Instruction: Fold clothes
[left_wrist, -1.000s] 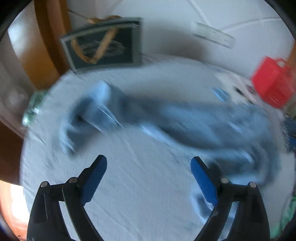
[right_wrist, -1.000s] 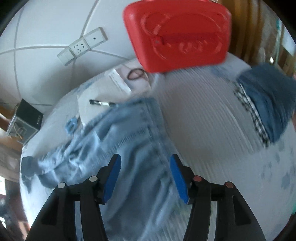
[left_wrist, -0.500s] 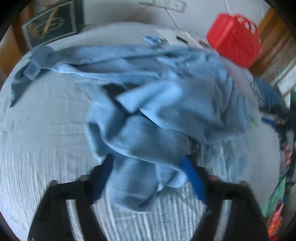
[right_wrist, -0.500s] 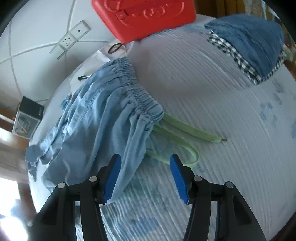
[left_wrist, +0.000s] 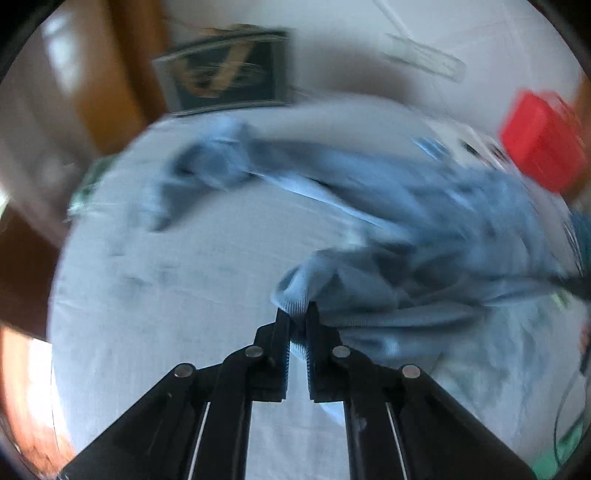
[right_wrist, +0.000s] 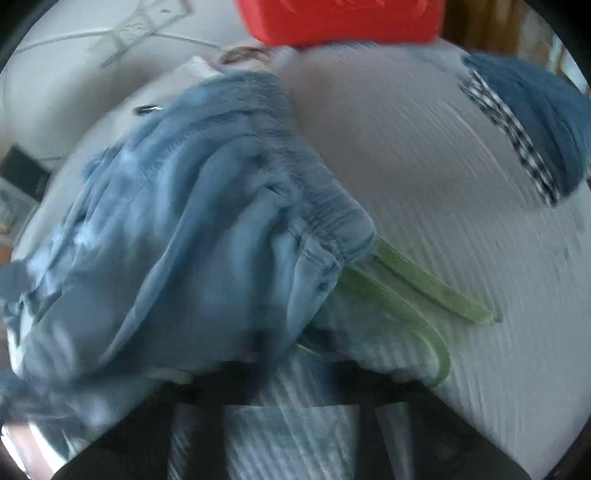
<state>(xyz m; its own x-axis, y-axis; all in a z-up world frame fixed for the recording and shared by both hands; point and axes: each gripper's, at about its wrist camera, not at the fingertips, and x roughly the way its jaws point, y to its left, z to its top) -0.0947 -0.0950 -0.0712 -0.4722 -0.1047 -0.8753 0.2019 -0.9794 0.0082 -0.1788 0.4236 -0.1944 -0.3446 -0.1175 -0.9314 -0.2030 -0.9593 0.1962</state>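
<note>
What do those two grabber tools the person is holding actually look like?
In the left wrist view, the left gripper is matte black plastic: two angular, scissor-like arms joined by round silver rivets and narrowing to flat fingers with ribbed inner faces. The right gripper shows only as blurred black arms at the bottom of its view, mostly behind cloth. No cables, markings or sleeves are visible.

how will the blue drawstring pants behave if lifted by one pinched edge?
Probably floppy: the blue pants lie in soft bunched folds. They would likely drape and trail from the left gripper, shut on a hem fold. The green drawstring hangs loose and may dangle or snag.
</note>
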